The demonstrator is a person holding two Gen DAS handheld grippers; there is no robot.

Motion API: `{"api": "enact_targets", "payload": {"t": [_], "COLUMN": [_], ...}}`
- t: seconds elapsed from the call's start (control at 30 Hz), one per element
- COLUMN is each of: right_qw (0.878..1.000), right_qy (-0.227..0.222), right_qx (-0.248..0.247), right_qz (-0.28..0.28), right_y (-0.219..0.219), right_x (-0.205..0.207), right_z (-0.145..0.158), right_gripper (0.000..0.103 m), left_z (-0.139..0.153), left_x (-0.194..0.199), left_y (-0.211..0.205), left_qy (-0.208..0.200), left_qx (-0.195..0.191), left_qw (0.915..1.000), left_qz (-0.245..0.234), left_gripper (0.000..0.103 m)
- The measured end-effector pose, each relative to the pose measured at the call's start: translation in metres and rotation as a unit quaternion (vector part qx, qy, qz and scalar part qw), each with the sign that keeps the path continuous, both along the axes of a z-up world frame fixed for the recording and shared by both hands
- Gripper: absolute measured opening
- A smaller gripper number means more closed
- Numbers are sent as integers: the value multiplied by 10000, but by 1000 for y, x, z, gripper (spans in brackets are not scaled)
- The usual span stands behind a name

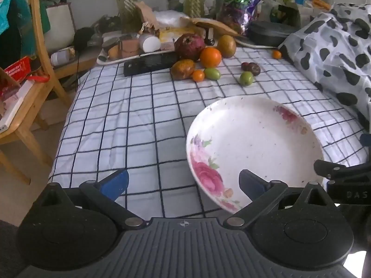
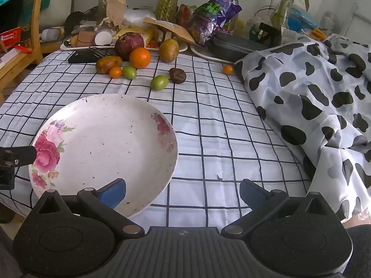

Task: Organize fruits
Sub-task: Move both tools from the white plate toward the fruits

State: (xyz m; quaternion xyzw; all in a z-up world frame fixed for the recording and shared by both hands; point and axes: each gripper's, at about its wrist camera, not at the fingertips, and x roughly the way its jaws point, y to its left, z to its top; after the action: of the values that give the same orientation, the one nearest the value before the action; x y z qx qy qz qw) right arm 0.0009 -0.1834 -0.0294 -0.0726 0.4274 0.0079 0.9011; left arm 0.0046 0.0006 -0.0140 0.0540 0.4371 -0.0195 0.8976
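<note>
Fruit lies well ahead of my left gripper (image 1: 183, 185), whose jaws are spread wide and empty, with the flowered plate (image 1: 255, 120) just right of it. From my right gripper (image 2: 183, 191), equally released, the orange (image 2: 140, 57) looks firm and round, best pinched across its middle; the green fruits (image 2: 159, 82) seem small and likely to roll.

Fruits (image 1: 210, 57) behind plate (image 1: 255, 125) on tablecloth (image 1: 129, 120).
</note>
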Motion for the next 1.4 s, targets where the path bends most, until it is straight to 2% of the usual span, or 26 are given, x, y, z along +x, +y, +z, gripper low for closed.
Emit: {"api": "enact_targets", "payload": {"t": [0.57,1.1,1.4], "right_qw": [10000,10000,9986], "right_qy": [18,56,20], "right_qx": [22,30,224], "right_qz": [-19,-10,-489], "right_y": [1,-1,-19], "right_x": [0,1,14], "right_z": [0,-1,-2], "right_gripper": [103,103,103], "left_z": [-3,-3,3], "left_x": [4,3,14], "left_y": [4,4,5], "left_qy": [302,206,-10], "left_qx": [-244,-207,-210], "left_qw": [9992,9995,9997], "left_qz": [68,78,-145], "left_gripper": [102,102,102]}}
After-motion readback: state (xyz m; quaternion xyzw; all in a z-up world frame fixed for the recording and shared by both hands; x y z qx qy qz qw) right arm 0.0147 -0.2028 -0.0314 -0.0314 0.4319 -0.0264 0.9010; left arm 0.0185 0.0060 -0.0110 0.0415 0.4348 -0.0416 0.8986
